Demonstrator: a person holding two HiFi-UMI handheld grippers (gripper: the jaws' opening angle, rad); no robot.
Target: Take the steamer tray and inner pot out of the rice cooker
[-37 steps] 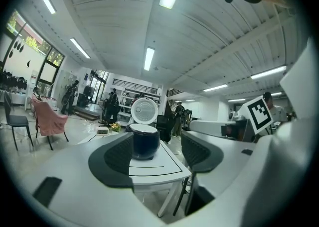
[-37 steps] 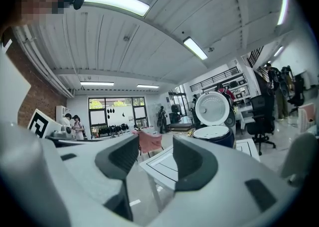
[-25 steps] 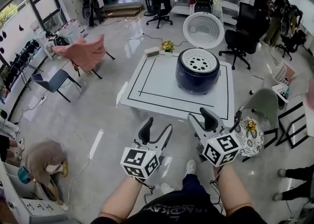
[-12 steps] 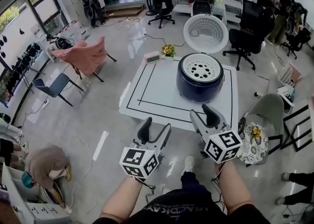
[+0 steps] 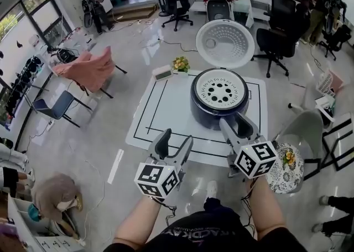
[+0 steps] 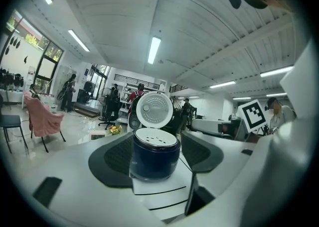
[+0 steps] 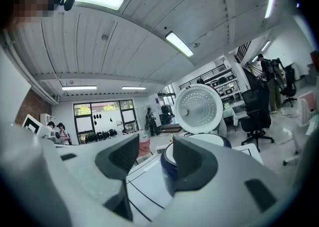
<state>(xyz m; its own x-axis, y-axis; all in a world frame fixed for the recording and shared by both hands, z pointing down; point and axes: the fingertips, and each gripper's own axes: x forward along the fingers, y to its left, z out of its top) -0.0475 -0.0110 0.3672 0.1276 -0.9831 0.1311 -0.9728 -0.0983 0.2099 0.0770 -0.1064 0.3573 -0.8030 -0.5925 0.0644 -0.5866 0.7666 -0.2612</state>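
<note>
Just changed: the person has stepped in toward the white table (image 5: 166, 107), so the rice cooker (image 5: 218, 110) sits closer to both grippers than it did a second ago. In the head view the right one now overlaps its near rim.
Rice cooker: dark blue, standing on the table inside the black marked rectangle. Its lid (image 5: 225, 43) is swung up and open behind it.
Steamer tray (image 5: 220, 89): white and perforated, seated in the cooker's mouth, untouched.
Inner pot: not visible; I'd guess it lies under the tray.
Left gripper (image 5: 176, 142): jaws spread wide with nothing between the pads, held just short of the table edge. Its own view frames the cooker between the jaws, some way ahead.
Right gripper (image 5: 237, 125): jaws likewise apart and empty. It is nearer the cooker and not touching it, as far as I can tell.
Meaning for the task: the approach looks nearly finished, and nothing has been lifted yet. The tray has to come out first, since it covers the pot.
</note>
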